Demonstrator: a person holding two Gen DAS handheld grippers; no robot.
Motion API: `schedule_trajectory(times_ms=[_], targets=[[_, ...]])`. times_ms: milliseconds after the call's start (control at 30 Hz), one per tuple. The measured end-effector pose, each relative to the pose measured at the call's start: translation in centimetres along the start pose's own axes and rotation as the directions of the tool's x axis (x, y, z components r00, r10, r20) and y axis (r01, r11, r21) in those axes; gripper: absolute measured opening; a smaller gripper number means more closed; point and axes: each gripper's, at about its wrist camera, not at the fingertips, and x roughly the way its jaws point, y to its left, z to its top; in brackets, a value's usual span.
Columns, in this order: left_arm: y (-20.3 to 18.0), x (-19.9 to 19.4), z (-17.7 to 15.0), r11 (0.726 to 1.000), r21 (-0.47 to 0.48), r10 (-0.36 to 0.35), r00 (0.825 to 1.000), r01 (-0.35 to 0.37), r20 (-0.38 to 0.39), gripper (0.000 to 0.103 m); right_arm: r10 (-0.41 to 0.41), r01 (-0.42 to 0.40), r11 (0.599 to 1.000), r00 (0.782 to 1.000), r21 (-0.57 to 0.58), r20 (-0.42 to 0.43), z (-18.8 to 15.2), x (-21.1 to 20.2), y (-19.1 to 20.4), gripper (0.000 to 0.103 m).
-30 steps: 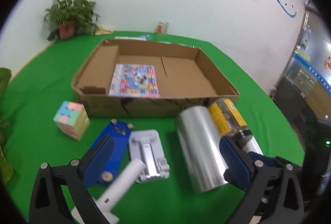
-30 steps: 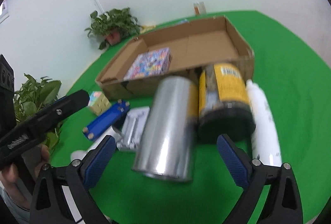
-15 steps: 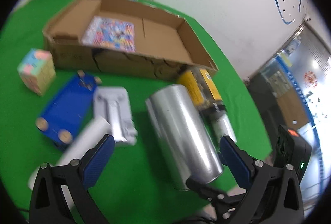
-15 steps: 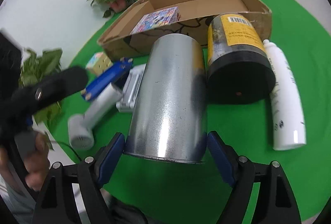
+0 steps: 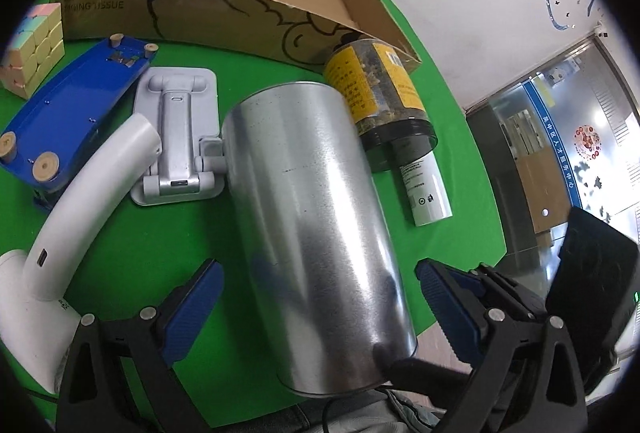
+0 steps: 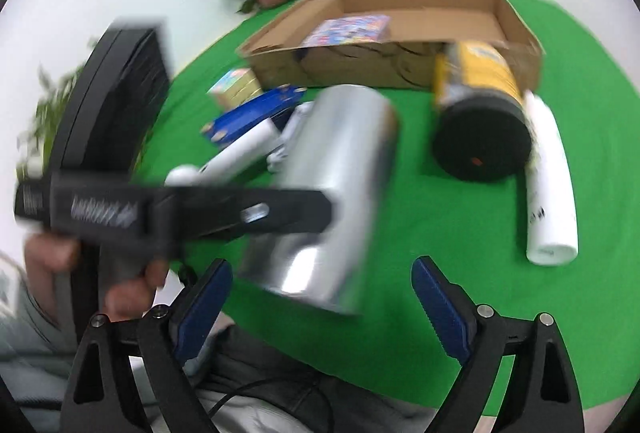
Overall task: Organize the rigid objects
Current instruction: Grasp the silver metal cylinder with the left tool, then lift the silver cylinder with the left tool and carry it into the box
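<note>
The round green surface [image 5: 168, 233] is carrying an open brown cardboard box [image 5: 240, 13]. In front of it, a shiny silver metal cylinder [image 5: 316, 229] is lying on its side between the wide, untouching blue pads of the left claw [image 5: 318, 305]. The right claw [image 6: 322, 297] is opening, gripping nothing.

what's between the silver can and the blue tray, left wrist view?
Left wrist view: a grey folding stand and a curved white handheld device lie between the silver can and the blue tray.
</note>
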Motion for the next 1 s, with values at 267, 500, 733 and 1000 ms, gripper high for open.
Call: schedule_trajectory(times_ms=[267,500,733,1000], targets=[[0.4,0.7,-0.1,1.0,-0.024,-0.019,0.999,0.018,-0.044,0.086,0.202,-0.185,0.969,0.975,0.165,-0.092,0.9,3.7,-2.0,0.088],[-0.3,1.0,-1.1,0.999,-0.034,-0.025,0.998,0.023,-0.05,0.086,0.2,-0.18,0.972,0.971,0.153,-0.128,0.4,4.7,-0.7,0.088],[0.1,1.4,-1.8,0.997,-0.064,-0.051,0.996,0.046,-0.078,0.087,0.184,-0.172,0.98,0.973,0.1,-0.135,0.3,5.0,0.5,0.089],[-0.1,1.5,-2.0,0.997,-0.054,-0.066,0.996,0.063,-0.055,0.087,0.136,-0.132,0.99,0.983,0.041,-0.126,0.5,4.8,1.3,0.09]])
